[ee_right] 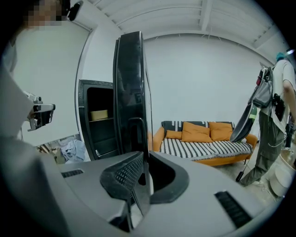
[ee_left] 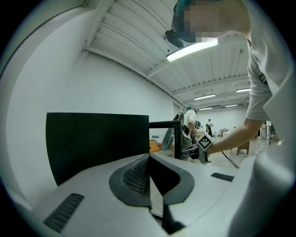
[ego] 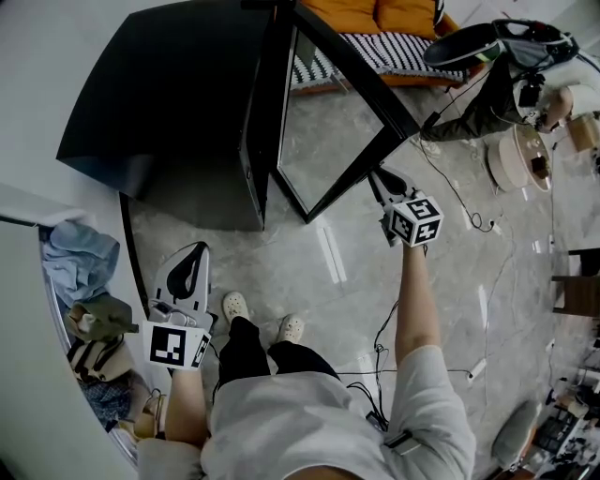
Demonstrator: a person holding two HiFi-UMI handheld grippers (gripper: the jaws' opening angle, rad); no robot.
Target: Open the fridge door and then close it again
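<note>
The black fridge stands at the top left, and its glass door is swung wide open toward me. My right gripper is shut, tips at the door's free edge. In the right gripper view the door is edge-on, its black handle just past the closed tips; I cannot tell whether they touch. The open cabinet shows shelves. My left gripper hangs low at my left side, shut and empty, and it faces the fridge side.
An orange sofa with a striped cover stands behind the fridge. A person with a backpack is at the back right. Cables trail over the marble floor. Clothes and bags are piled at the left.
</note>
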